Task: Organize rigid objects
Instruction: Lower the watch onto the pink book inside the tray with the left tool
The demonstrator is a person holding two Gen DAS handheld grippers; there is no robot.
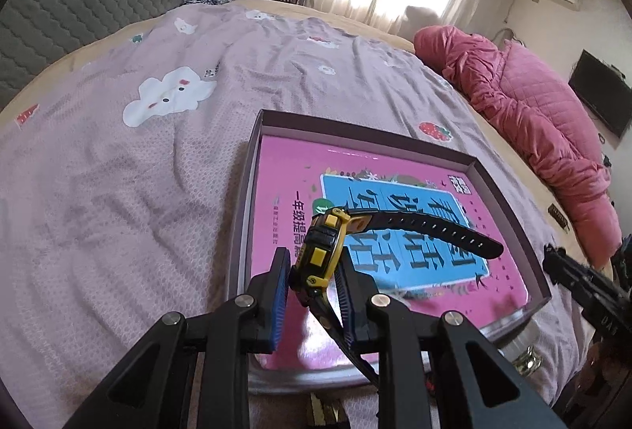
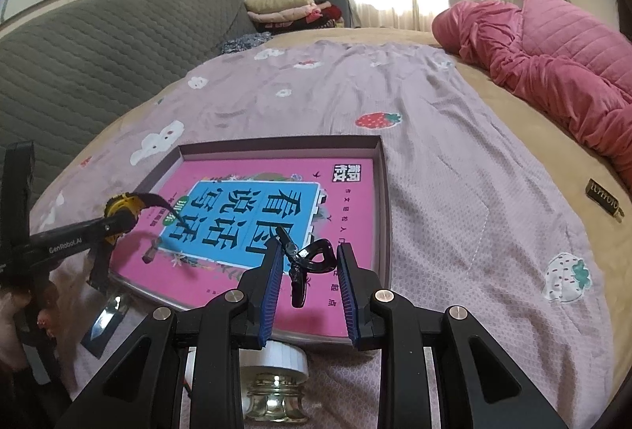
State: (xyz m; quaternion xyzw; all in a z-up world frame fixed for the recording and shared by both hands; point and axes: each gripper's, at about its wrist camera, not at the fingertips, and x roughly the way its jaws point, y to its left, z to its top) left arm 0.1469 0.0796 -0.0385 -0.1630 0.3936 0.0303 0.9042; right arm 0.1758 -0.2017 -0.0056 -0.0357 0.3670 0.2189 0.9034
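My view is a bed (image 1: 118,192) under a waffle-textured mauve sheet printed with strawberries. My left hand-held gripper (image 1: 312,275) is clamped on a chunky yellow-and-black watch (image 1: 322,243), its perforated rubbery strap arching ahead over the shallow box (image 1: 509,192). My right hand-held gripper (image 2: 310,267) pinches a glossy black hair clip (image 2: 306,259) between ribbed blue pads, above the pink book (image 2: 347,215) lying in that box.

My left gripper (image 1: 312,271) angles downward, jaws clamped on a watch (image 1: 322,251); my right gripper (image 2: 310,263) tilts likewise, pinching a clip (image 2: 306,259).
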